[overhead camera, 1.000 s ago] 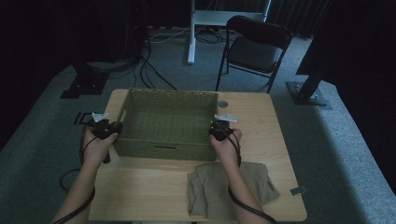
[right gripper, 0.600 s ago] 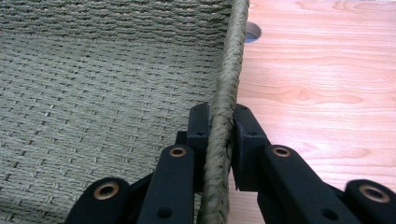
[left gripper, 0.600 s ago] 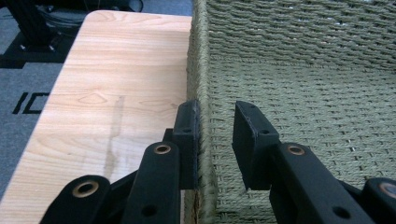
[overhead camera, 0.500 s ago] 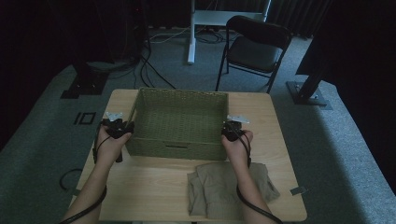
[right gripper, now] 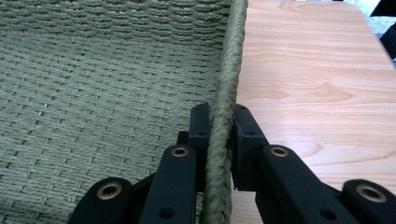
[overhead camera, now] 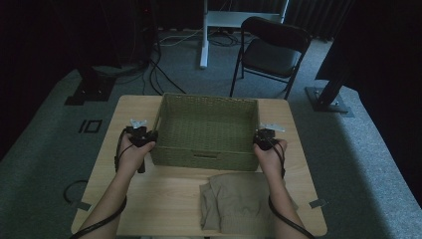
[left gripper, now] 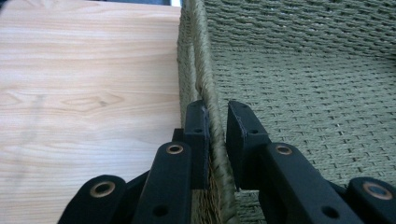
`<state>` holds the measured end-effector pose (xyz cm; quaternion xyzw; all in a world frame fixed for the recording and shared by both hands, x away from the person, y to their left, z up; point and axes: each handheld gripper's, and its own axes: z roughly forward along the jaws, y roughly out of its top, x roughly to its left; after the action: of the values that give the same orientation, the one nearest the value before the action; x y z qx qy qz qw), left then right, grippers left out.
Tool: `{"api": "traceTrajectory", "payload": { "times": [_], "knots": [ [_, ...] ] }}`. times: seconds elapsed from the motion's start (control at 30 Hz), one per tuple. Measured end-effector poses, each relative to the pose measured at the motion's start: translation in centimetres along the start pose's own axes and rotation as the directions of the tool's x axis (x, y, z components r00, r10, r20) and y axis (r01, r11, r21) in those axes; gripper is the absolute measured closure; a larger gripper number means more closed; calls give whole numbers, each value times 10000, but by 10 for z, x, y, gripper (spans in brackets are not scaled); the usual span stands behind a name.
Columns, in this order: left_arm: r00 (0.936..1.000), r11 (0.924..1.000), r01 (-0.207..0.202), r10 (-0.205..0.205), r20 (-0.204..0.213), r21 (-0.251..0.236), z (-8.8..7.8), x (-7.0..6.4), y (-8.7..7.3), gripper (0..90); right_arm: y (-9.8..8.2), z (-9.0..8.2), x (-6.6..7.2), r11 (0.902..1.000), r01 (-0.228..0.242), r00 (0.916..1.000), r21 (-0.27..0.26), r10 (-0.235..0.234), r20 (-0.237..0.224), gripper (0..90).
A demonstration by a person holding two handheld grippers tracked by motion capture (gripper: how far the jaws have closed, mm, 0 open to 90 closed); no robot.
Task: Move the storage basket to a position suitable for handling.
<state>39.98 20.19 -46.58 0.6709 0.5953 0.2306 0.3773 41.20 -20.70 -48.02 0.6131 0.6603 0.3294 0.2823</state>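
The woven basket (overhead camera: 206, 130) has slid toward 3 o'clock to the table's (overhead camera: 99, 189) centre, right gripper (right gripper: 219, 123) clamped tight on its 3 o'clock rim, left gripper (left gripper: 215, 123) astride the 9 o'clock rim, slightly slack, suggesting repositioning is nearly finished

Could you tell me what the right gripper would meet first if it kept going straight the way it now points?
The right gripper already straddles the basket's rim; going on, it would probably just slide along it toward the far wall.
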Motion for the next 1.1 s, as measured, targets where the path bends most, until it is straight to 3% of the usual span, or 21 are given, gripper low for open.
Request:
{"api": "traceTrajectory", "payload": {
  "times": [0.27, 0.47, 0.93, 1.1],
  "knots": [
    [9994, 9996, -280, 280, 207, 4, 8, -22, -1, 797, 0, -2, -27, 9999, 95, 10000, 44, -95, 28, 811],
    [9987, 9996, -272, 271, 440, 12, 14, -35, -1, 798, 0, -3, -45, 9999, -51, 10000, 87, 51, 57, 811],
    [9969, 9989, -461, 452, 641, 122, 18, -59, -2, 795, 1, -3, -72, 9999, -96, 9999, 39, 96, 79, 810],
    [9958, 9981, -596, 586, 710, 127, 20, -72, -4, 792, 0, -3, -88, 10000, -72, 10000, -49, 72, -49, 809]
  ]
}}
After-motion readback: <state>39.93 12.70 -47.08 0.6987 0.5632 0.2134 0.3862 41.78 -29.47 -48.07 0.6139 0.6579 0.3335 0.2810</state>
